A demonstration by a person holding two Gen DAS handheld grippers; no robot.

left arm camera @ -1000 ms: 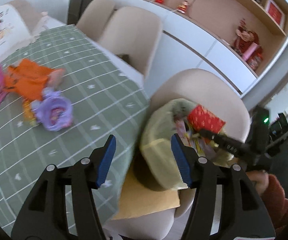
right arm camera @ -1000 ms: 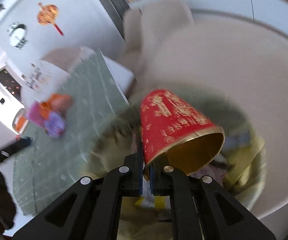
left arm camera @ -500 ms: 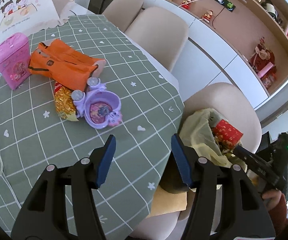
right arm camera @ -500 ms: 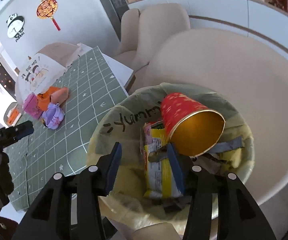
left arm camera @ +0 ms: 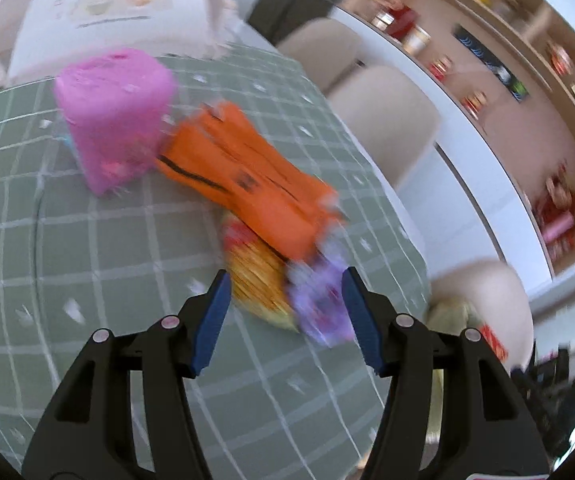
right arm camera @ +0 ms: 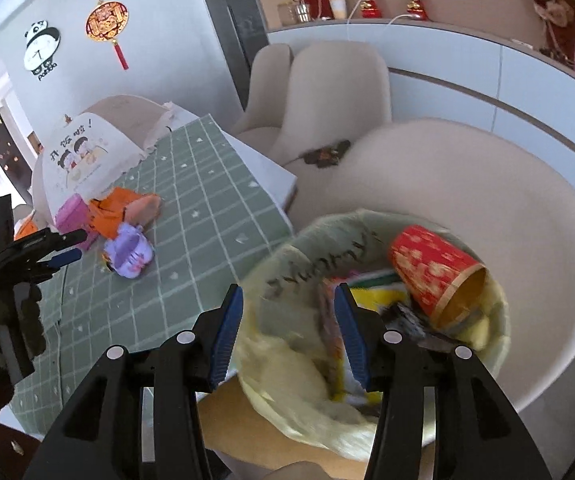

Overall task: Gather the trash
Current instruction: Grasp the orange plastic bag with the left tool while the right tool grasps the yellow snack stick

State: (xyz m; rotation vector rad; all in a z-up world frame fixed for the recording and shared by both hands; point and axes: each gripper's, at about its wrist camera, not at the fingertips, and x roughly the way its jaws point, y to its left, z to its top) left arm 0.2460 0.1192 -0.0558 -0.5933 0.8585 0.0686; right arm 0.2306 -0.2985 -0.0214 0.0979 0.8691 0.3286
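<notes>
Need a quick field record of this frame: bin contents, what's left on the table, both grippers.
bin: trash bag on a beige chair beside the table
in bin: red paper cup lying on its side, yellow snack wrapper
table: green checked cloth
left on table: pink tin, orange pouch, gold wrapper, purple toy
left gripper: open, empty, over the gold wrapper and purple toy
right gripper: open, empty, above the bag
</notes>
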